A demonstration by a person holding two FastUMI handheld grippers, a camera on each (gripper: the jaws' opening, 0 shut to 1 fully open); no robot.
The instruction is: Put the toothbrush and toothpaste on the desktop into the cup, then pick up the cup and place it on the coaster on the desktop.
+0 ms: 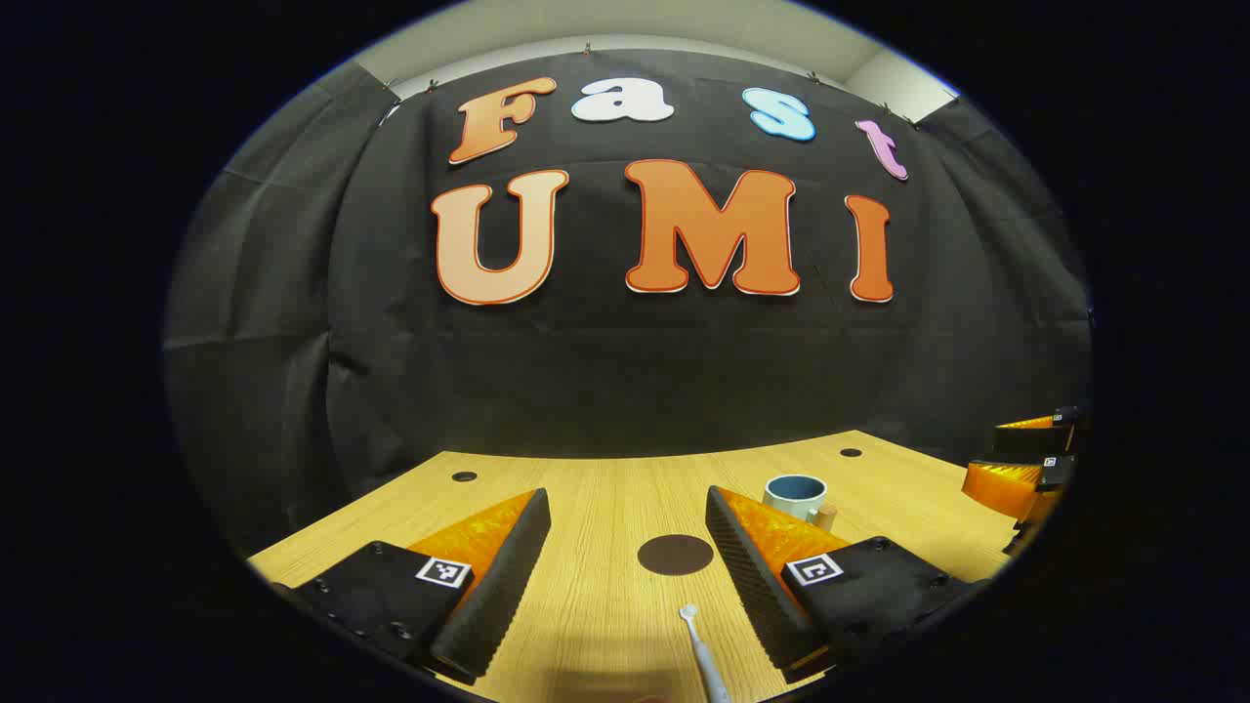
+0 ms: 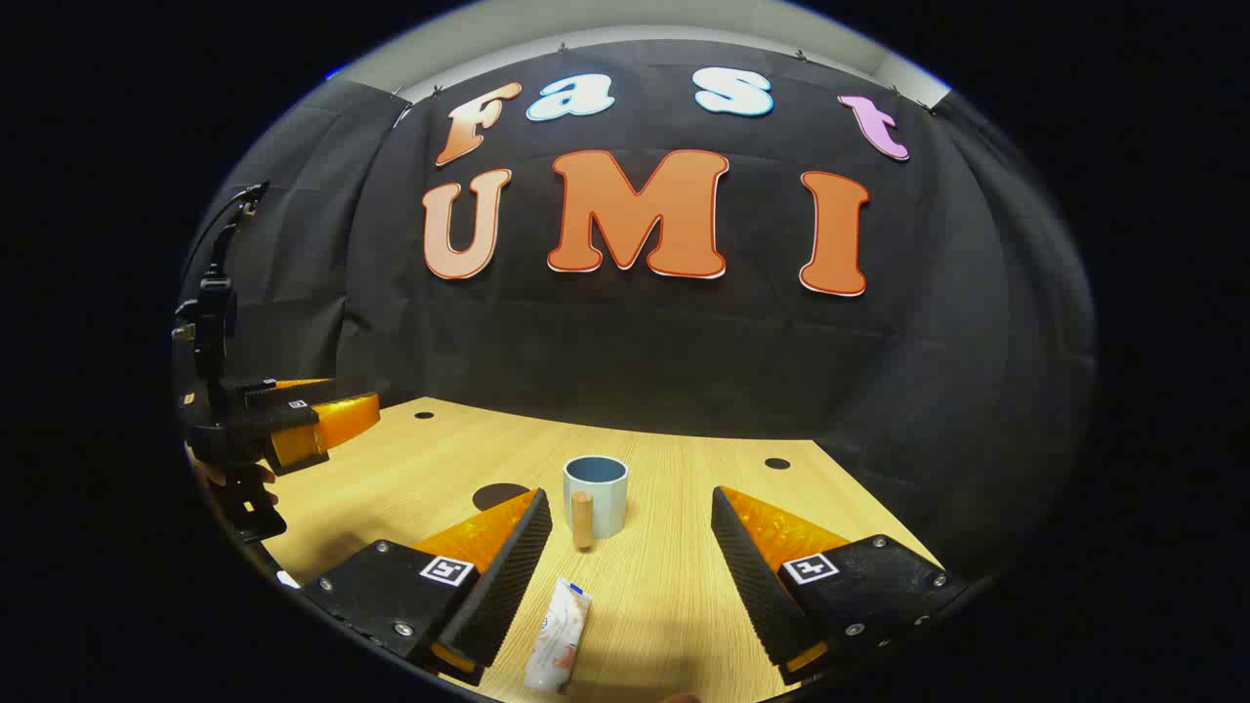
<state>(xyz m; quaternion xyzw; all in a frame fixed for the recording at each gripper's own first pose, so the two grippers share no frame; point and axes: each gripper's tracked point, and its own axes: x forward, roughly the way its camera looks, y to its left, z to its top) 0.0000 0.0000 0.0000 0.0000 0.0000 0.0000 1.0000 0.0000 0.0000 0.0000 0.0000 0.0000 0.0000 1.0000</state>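
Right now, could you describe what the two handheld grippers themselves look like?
Each gripper, left and right, has two wedge-shaped fingers with ribbed inner pads, set on dark blocks with visible screws. Every block carries a small square black-and-white marker. In the right gripper view, the left gripper shows a dark frame rising above it, with a thin cable at the top.
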